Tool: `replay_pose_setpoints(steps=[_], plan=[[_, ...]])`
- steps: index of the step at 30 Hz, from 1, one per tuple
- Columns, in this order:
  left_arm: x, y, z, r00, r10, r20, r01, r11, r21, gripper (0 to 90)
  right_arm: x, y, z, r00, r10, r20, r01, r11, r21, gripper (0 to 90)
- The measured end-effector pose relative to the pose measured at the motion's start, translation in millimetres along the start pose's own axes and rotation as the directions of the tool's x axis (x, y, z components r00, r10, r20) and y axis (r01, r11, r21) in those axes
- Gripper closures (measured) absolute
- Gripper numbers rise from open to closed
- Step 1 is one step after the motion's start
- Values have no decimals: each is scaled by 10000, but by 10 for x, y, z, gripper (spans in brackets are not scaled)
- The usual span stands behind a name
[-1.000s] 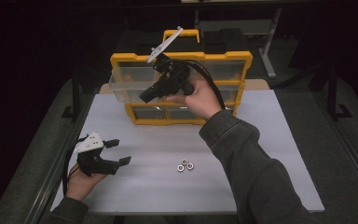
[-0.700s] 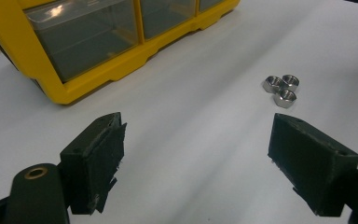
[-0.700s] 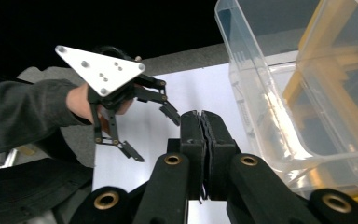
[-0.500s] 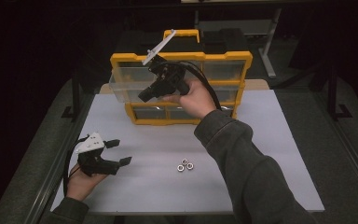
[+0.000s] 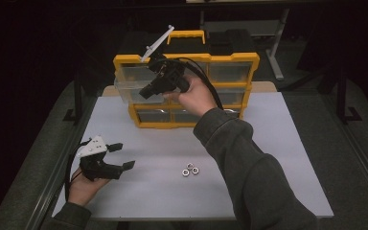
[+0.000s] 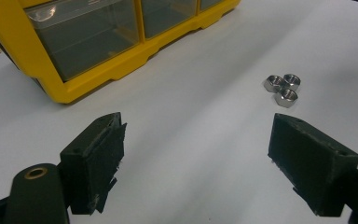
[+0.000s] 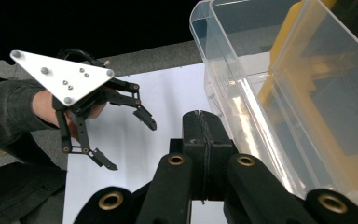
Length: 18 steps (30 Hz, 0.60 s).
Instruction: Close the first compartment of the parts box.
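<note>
From the high view, the right gripper (image 5: 146,92) is hovering at the twelve o'clock end of the white table (image 5: 278,143), its jaws pressed together with nothing between them, right beside the clear drawer (image 5: 132,91) that is sticking out of the yellow organizer (image 5: 235,60). Compared with a second ago, the drawer is jutting farther toward nine o'clock, and the right hand has barely shifted. The left gripper (image 5: 122,155) is sitting at eight o'clock, jaws spread and empty, unmoved. Three nuts (image 5: 190,170) are lying near six o'clock, well apart from both grippers.

Along the left gripper view, the spread jaws are framing bare table, with the nuts (image 6: 283,87) at two o'clock and the organizer (image 6: 74,88) at eleven.

Along the right gripper view, the shut jaws are pointing past the drawer (image 7: 279,93) at two o'clock; the left gripper (image 7: 130,140) is showing at nine.
</note>
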<state>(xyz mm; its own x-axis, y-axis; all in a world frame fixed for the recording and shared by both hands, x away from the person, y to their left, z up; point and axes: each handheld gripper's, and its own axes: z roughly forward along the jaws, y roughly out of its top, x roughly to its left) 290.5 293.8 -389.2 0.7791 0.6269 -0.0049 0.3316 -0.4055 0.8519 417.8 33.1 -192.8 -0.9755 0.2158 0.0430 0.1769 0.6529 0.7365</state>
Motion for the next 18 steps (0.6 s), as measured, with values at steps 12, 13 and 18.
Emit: replay_pose_setpoints(steps=[12,13,18], plan=[[-9,-4,6,10000,-90,15,90,10000,-15,179,-153,-7,14,9995,229,221,-222,9992,-344,887],[-7,-3,7,10000,-24,-1,24,10000,-3,179,-172,-8,15,9991,351,242,-341,9986,-395,887],[-14,-3,18,10000,-50,1,50,10000,18,179,-249,-17,34,9979,578,288,-555,9956,-756,887]])
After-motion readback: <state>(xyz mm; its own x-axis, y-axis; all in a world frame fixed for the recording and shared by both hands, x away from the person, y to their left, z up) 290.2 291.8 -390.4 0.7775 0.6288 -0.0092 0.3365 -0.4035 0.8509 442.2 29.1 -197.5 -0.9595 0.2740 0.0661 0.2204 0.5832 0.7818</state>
